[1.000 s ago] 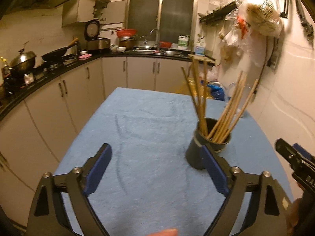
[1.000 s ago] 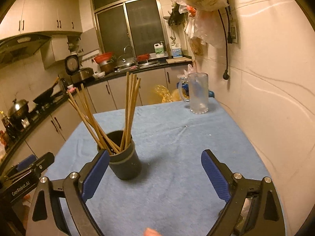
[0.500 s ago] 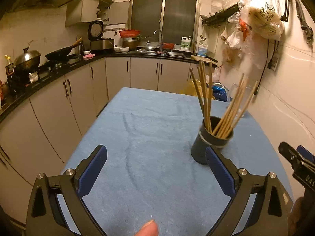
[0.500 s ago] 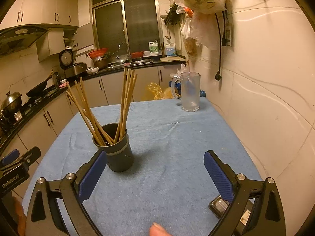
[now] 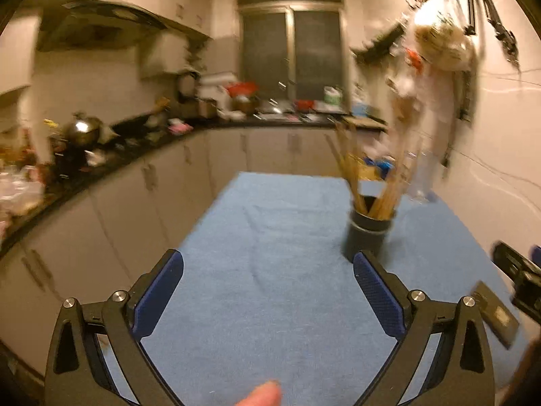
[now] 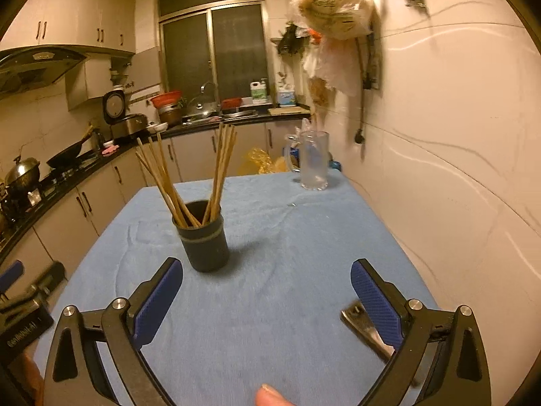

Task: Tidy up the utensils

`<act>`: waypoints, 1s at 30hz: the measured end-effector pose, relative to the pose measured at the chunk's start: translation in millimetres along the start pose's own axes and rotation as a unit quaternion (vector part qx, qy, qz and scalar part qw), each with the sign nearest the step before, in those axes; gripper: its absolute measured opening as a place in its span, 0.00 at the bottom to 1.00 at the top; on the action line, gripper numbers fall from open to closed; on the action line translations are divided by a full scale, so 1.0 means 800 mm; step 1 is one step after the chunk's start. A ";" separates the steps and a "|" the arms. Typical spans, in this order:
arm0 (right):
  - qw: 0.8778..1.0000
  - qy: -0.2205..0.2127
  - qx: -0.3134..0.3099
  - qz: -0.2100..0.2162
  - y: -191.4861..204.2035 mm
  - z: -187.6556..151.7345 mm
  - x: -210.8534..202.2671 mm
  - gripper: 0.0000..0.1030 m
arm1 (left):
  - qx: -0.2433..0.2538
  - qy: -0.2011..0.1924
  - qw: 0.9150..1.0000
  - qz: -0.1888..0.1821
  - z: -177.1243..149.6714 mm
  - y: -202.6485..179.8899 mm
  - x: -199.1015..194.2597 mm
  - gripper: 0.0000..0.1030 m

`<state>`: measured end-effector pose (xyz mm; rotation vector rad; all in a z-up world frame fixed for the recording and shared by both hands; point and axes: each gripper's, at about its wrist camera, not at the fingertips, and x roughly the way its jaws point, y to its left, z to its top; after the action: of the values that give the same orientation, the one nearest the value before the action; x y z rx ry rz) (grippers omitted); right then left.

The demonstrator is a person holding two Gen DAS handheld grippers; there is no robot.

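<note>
Both grippers (image 5: pixel 268 272) (image 6: pixel 267 272) farther from one holder (image 6: pixel 203 242).

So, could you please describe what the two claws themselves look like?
Both match: the left claw and right claw have black angular frames with triangular cutouts, silver pivot bolts and blue textured finger pads. Pale lettering, too blurred to read, marks the left unit's body in the right view. No cables or sleeves show.

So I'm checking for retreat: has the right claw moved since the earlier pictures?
Yes. The right claw has pulled back: the dark cup of chopsticks now sits farther ahead, and more blue cloth shows.
</note>
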<state>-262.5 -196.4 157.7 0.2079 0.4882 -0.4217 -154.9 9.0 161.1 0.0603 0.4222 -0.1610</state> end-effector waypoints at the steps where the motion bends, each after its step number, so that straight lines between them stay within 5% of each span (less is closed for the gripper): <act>1: 1.000 -0.010 0.000 -0.003 0.000 -0.010 -0.011 0.99 | -0.002 -0.008 1.000 0.010 -0.005 0.002 -0.007 0.97; 7: 0.999 -0.047 0.003 -0.021 -0.002 -0.037 -0.035 1.00 | -0.025 0.021 0.999 -0.017 -0.028 0.011 -0.014 0.97; 13: 0.999 -0.044 -0.002 -0.022 0.001 -0.038 -0.033 1.00 | -0.011 0.052 0.998 -0.017 -0.039 0.008 -0.005 0.97; 30: 0.999 -0.020 -0.024 -0.017 0.015 -0.049 -0.019 1.00 | -0.003 0.064 0.998 -0.011 -0.046 0.009 0.002 0.97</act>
<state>-285.5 -169.2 132.7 0.1440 0.4628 -0.4457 -167.4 19.0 127.1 0.0596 0.5522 -0.1778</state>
